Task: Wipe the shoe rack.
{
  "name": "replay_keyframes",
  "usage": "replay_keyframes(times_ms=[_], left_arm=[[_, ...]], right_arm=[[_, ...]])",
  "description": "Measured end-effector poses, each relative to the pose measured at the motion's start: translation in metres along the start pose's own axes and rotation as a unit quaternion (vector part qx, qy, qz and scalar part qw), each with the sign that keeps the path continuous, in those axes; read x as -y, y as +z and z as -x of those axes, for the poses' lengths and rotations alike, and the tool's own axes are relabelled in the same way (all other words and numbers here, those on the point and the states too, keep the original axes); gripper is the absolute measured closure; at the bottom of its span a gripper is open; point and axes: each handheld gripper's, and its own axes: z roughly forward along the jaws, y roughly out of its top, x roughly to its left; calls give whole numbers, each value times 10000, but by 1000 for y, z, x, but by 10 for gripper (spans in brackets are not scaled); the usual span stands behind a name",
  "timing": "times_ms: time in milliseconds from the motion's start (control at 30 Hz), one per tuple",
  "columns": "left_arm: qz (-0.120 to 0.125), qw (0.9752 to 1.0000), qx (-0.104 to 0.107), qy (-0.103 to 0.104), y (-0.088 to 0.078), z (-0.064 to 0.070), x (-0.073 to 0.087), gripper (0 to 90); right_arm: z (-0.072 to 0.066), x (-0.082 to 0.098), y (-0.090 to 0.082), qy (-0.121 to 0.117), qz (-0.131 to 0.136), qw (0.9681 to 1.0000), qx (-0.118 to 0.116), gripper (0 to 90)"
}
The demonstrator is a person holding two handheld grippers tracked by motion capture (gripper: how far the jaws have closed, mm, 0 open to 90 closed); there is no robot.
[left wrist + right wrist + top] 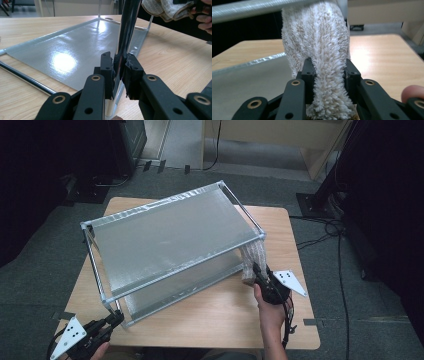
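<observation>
1. No brand, label or writing can be read on anything here; the grey three-cornered plates on the grippers carry only dark dots.
2. The left gripper (114,319) sits at the near left corner of the wooden table (210,320), its jaws clamped narrowly on the corner post (126,32) of the two-tier metal rack (170,232). In the left gripper view the pads press the shiny post from both sides.
3. The right gripper (260,272) is at the rack's right end, closed on a fluffy beige-and-white towel (319,50). The right gripper view shows the pile bulging between the pads.
4. The towel hangs from the rack's upper right rail (244,8) down to the jaws, near the table's right edge.
5. The rack stands skewed across the table and covers most of it. A bare strip of wood lies along the near edge between the two hands, and a narrower one at the right.
6. The rack's near left foot stands close to the table's corner.
7. The upper shelf hides most of the lower shelf (65,55) in the high view.
8. The left hand is cut off by the bottom of the high view; how the towel's top end lies over the rail is hard to make out.
</observation>
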Motion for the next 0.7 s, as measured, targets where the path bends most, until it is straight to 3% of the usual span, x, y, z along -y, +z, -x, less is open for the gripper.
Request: replay_keyframes(times_ms=[133, 200, 333, 433, 567, 600, 700], left_arm=[[1, 10000, -2, -2, 0, 0, 0, 796], [2, 10000, 1, -4, 0, 0, 0, 796], [1, 10000, 2, 3, 0, 0, 0, 796], [0, 10000, 5, 4, 0, 0, 0, 796], [8, 10000, 12, 12, 0, -1, 0, 797], [13, 10000, 18, 7, 0, -1, 1, 797], [7, 10000, 23, -1, 0, -1, 0, 797]], right_arm=[[11, 15, 12, 188, -480, 9986, 74, 692], [17, 27, 22, 285, -855, 9959, 111, 692], [22, 42, 33, 331, -1175, 9923, 212, 692], [21, 41, 32, 337, -1164, 9924, 193, 692], [18, 29, 24, 352, -907, 9952, 108, 692], [13, 17, 15, 303, -617, 9976, 91, 692], [8, 7, 5, 206, -341, 9992, 59, 692]])
